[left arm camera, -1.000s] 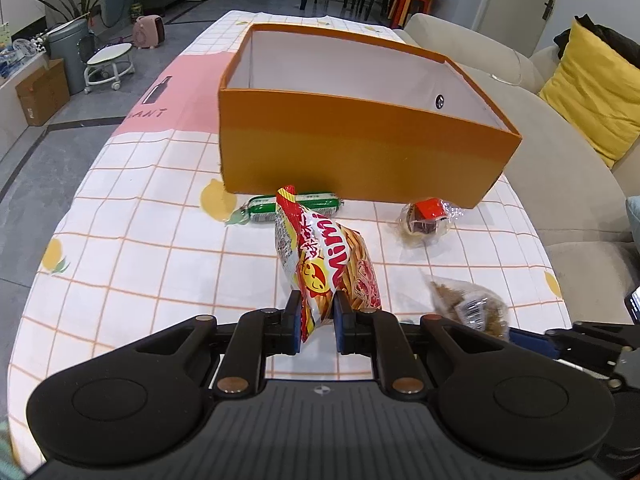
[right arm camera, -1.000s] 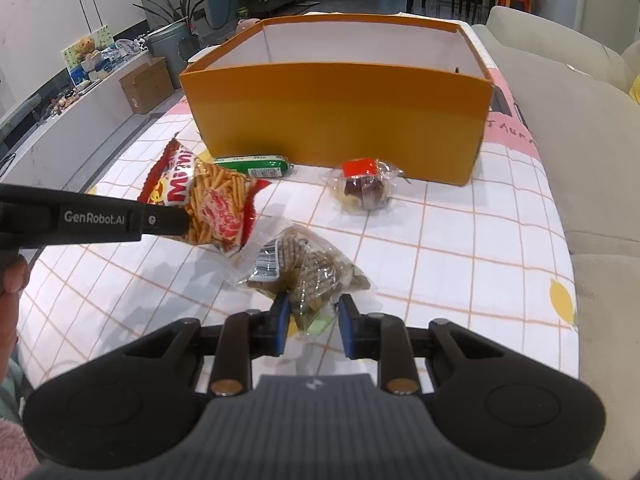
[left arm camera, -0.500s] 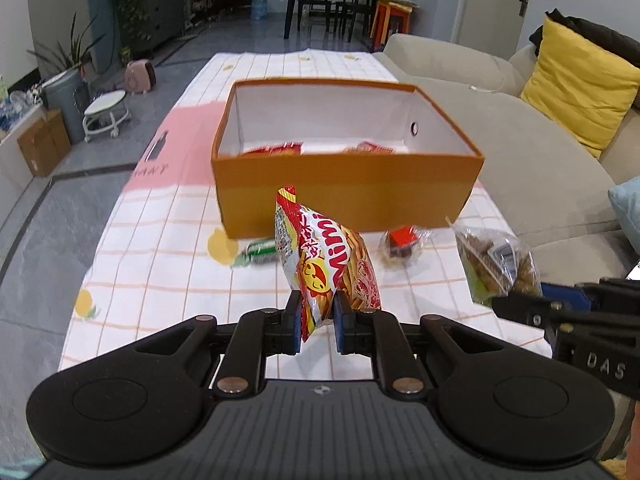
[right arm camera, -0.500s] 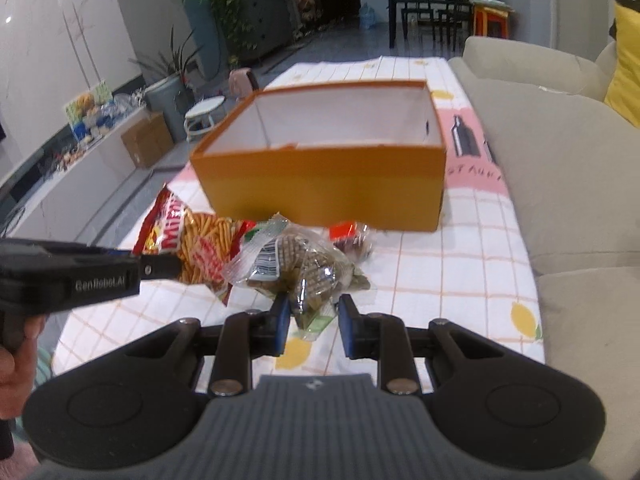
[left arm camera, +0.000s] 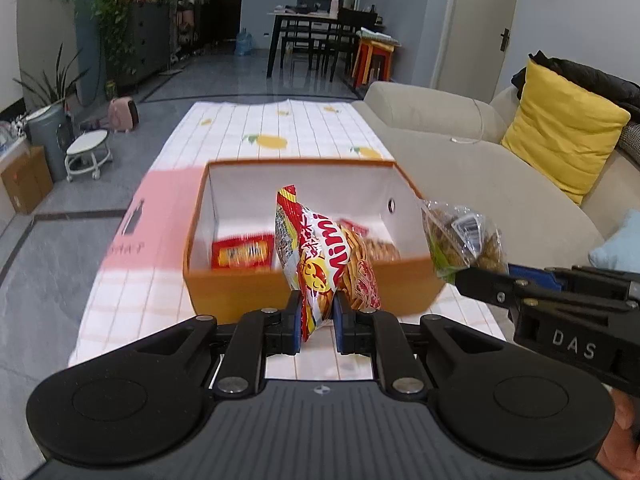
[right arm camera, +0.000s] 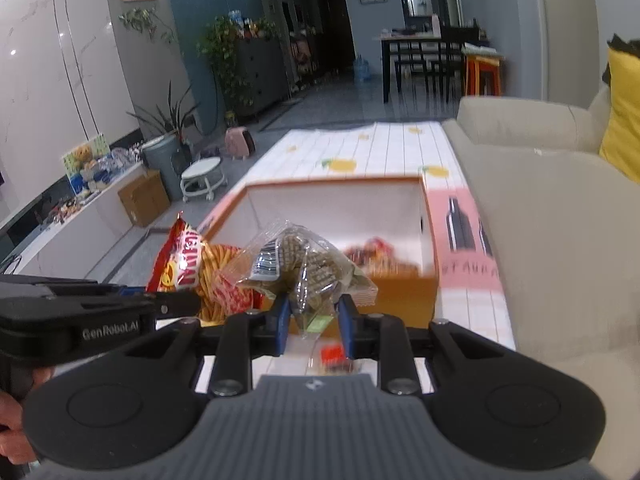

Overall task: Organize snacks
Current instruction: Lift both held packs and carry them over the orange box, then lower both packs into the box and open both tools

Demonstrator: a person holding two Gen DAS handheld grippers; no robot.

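Observation:
My left gripper (left arm camera: 316,318) is shut on a red-and-yellow Mimi chip bag (left arm camera: 320,256) and holds it in the air in front of the orange box (left arm camera: 240,288). My right gripper (right arm camera: 312,320) is shut on a clear bag of brown biscuits (right arm camera: 304,268), also held up before the box (right arm camera: 404,292). The biscuit bag (left arm camera: 460,240) shows at the right of the left wrist view, the chip bag (right arm camera: 192,268) at the left of the right wrist view. Red snack packets (left arm camera: 242,254) lie inside the box.
The box stands on a checked tablecloth with lemon prints (left arm camera: 272,128). A small red-topped wrapped snack (right arm camera: 334,358) lies on the cloth below my right gripper. A beige sofa (left arm camera: 480,168) with a yellow cushion (left arm camera: 560,136) runs along the right side of the table.
Both grippers have lifted their bags off the table and risen high, so the inside of the box now shows. The snacks left on the cloth have dropped below the view.

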